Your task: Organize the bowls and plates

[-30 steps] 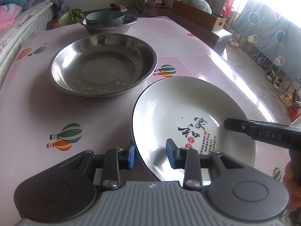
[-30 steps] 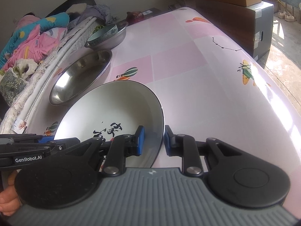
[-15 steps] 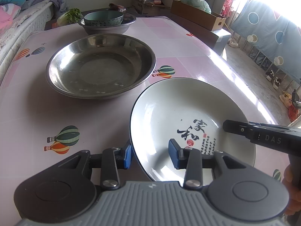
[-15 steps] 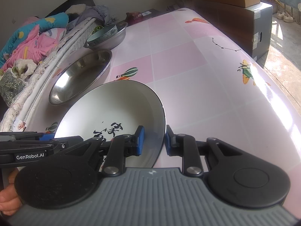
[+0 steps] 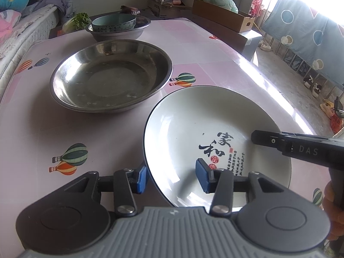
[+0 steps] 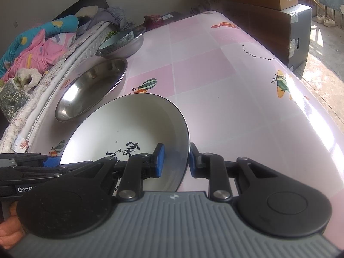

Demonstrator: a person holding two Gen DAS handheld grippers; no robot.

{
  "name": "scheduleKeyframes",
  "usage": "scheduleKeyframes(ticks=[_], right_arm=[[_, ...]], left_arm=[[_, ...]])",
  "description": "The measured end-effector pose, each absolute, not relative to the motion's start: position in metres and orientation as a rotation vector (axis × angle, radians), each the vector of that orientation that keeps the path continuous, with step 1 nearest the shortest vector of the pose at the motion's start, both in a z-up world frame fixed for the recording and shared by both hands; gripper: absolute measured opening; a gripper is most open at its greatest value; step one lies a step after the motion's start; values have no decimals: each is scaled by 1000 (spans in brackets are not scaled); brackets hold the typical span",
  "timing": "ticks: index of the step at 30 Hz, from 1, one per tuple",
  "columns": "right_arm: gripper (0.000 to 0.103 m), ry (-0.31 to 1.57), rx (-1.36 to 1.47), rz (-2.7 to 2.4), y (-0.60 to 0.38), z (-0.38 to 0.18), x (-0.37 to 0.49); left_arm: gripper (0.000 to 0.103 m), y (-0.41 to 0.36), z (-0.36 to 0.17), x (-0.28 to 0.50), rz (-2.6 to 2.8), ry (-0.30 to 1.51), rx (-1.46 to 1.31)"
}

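Left wrist view shows the left gripper (image 5: 171, 175), its jaws just opening, straddling the near rim of the white plate (image 5: 206, 129) without pressing it; the right gripper (image 6: 175, 159) stays clamped on the plate's opposite rim, beside the steel basin (image 5: 109, 75) on the table (image 5: 32, 133)

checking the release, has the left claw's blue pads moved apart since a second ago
Yes. The left claw has just been opening: its pads have spread away from the white plate rim between them, and the plate still sits beside the balloon print.
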State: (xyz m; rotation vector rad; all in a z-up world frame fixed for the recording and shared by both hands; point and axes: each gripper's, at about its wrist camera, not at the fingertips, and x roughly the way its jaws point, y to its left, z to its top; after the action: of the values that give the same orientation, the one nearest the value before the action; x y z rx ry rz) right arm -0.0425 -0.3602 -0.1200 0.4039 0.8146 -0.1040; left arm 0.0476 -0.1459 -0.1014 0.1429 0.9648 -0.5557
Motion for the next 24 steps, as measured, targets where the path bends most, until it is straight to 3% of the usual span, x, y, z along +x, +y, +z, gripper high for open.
scheduleKeyframes(ticks=[7, 10, 24], right_arm=[[24, 805, 404, -109, -358, -121, -43], [30, 805, 390, -114, -354, -120, -41], [31, 794, 358, -131, -350, -118, -40]], left_arm=[[47, -148, -102, 46, -546, 957, 140], [47, -148, -101, 45, -536, 951, 143], [47, -147, -100, 44, -533, 950, 134]])
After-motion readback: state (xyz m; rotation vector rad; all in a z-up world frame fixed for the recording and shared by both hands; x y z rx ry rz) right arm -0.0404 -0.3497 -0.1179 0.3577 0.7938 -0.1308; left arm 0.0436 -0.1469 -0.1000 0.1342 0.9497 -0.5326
